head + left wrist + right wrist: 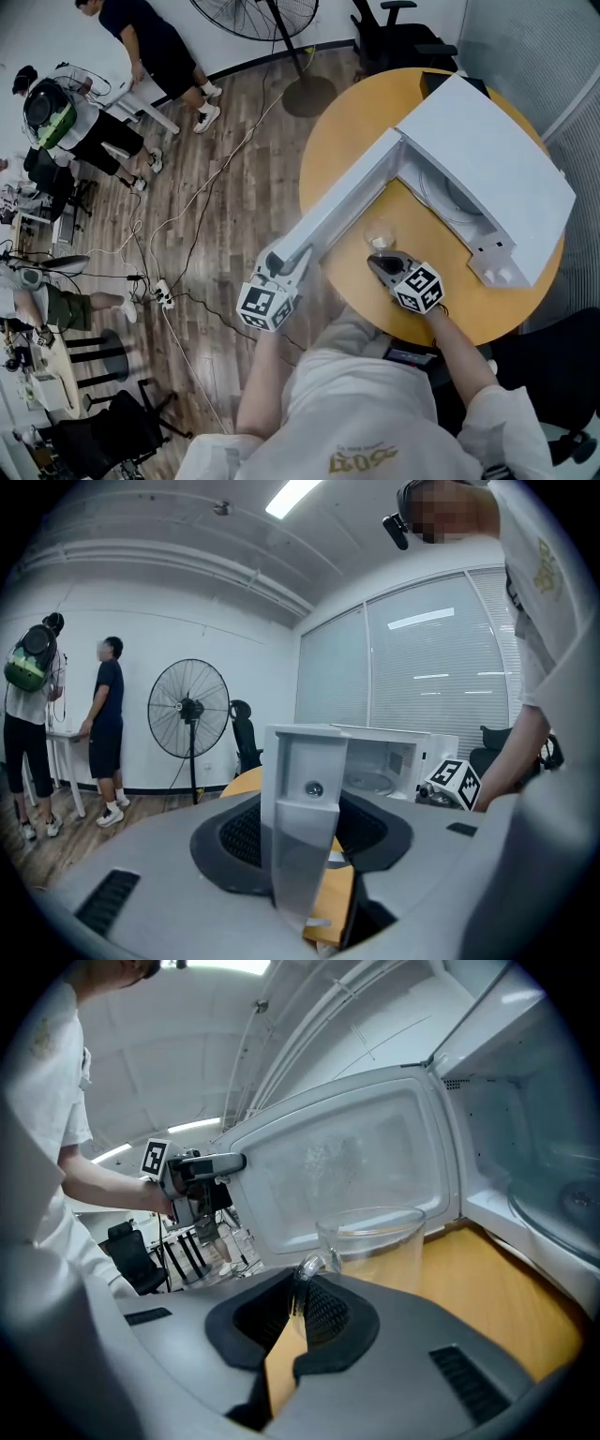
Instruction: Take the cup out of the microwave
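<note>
Now your right tongs [302, 1299] pinch the cup [375, 1246] by its handle, just ahead of them and outside the microwave [487, 169], above the table [347, 131]; your left tongs [305, 841] clamp the door [309, 761] edge, so the way out is clear.

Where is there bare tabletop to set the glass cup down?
Free: the wedge of table between the open door and microwave, and the arc outside the door. Crowded: the near edge, where the right tongs hold the cup.

Microwave [525, 1129] cut off by the right gripper view's edge (turntable [572, 1202] too); cup [375, 1241] base hidden.
</note>
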A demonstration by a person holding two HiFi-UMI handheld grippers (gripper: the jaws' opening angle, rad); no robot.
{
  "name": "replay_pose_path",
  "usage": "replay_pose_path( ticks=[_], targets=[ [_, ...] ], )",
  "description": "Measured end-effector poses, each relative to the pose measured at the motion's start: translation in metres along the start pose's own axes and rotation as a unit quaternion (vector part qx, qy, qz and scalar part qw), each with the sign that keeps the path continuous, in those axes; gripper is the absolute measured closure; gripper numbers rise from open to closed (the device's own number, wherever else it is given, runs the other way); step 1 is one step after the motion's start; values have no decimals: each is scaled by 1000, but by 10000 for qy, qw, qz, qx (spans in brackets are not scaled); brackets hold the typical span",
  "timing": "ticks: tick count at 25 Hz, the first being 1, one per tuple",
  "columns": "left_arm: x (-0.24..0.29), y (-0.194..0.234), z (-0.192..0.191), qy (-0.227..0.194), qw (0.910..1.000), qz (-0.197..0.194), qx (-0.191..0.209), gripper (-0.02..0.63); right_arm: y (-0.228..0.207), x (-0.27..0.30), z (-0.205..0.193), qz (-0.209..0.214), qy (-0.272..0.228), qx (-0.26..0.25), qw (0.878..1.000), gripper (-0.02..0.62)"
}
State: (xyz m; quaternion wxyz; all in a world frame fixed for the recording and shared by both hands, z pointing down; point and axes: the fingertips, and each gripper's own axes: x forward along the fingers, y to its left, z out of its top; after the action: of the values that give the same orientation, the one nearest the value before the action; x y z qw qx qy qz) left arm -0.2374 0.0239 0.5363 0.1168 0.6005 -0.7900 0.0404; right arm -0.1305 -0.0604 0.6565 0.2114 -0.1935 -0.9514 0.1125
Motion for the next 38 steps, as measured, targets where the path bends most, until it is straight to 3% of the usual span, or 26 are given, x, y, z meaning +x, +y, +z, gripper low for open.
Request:
replay_pose_path(
  ticks=[21,38],
  targets=[
    [-2,-6,-2,-1,10000,51,-54,403,3,-1,-32,-214,456,-819,9954,546],
    [1,-7,-4,-18,10000,21,-89,402,-10,-19,-32,-521,281,-280,9979,500]
  ],
)
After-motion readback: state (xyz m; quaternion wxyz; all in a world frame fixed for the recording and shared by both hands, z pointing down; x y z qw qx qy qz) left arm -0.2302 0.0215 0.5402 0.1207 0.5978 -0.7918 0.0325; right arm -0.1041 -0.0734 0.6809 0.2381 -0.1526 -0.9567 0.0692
